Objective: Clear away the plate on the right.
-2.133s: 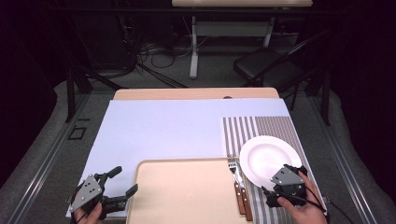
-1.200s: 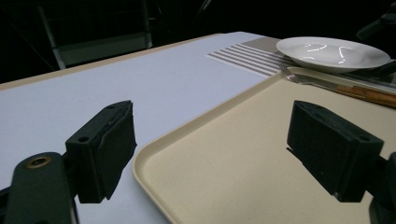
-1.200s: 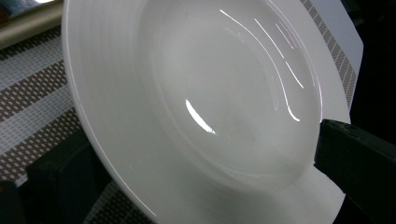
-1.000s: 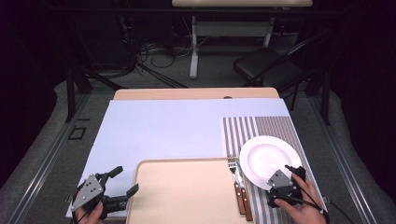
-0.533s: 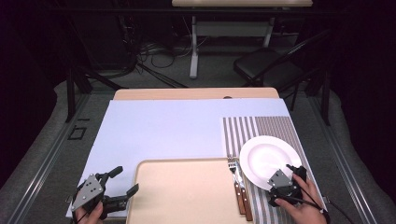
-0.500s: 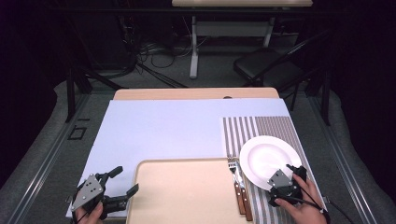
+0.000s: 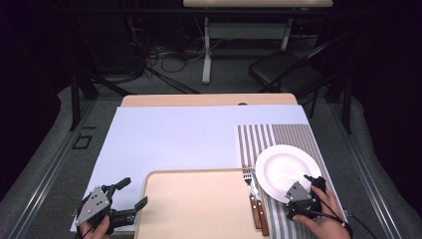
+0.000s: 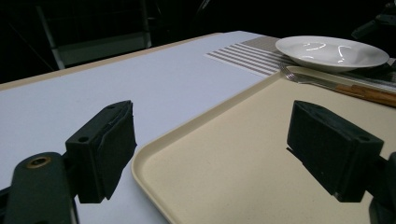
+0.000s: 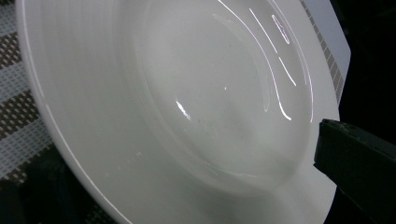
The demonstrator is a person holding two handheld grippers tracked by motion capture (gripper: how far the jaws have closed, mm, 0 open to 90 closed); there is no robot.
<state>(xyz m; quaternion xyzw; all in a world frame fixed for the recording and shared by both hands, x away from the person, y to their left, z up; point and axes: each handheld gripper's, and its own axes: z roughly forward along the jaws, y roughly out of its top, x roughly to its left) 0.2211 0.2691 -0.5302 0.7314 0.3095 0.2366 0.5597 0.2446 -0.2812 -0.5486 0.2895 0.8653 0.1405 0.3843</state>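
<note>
- The right tool (image 7: 304, 190) sits at the near rim of the white plate (image 7: 284, 172). In the right gripper view 1 jaw lies above the rim at the right and a dark shape under the rim at the lower left looks like the other jaw, so the jaws straddle the rim; I cannot tell whether they have pinched it yet.
- The plate rests on the striped placemat (image 7: 263, 137) at the right of the table (image 7: 169, 144), directly ahead of the right tool and touching it or nearly so.
- The left tool (image 7: 130, 195) hangs with its jaws wide apart and empty, at the near left corner of the beige tray (image 7: 194, 209), 1 jaw over the tray and 1 outside it.
- The plate lies far to the right of the left tool, beyond the tray, so the right hand is the nearer by a wide margin.
- A fork (image 7: 247, 175) and 2 wooden-handled pieces lie between tray and plate, long axes running away from the person.
- Judgement: the coming move turns on the rim passing between the right jaws; then the plate would travel left, toward the tray.
</note>
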